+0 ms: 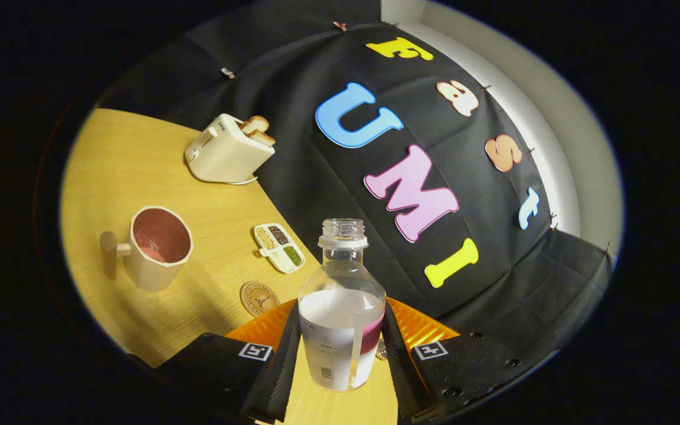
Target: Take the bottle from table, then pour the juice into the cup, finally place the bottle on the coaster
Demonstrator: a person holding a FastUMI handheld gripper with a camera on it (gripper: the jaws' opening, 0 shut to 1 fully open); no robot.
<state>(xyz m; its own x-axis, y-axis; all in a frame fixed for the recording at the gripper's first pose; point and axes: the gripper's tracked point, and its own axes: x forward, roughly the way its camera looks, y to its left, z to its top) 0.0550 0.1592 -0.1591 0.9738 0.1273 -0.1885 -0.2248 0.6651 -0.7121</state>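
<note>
Item: tool (pixel 343 354), fingers pressed on both sides of the bottle (pixel 342 313), which I hold between them, cap off, tilted with the whole view. Bottle: clear, roughly half full of pale liquid. Cup (pixel 157 248): far left on the tabletop (pixel 139 159), pinkish inside, something pale at the bottom; whether that is poured juice I cannot tell. Coaster (pixel 259 298): bare, just ahead-left of the fingers. Status, my judgement: pickup done; pour uncertain; placing on the coaster outstanding. Also present: toaster (pixel 228 150), divided dish (pixel 280 248).
</note>
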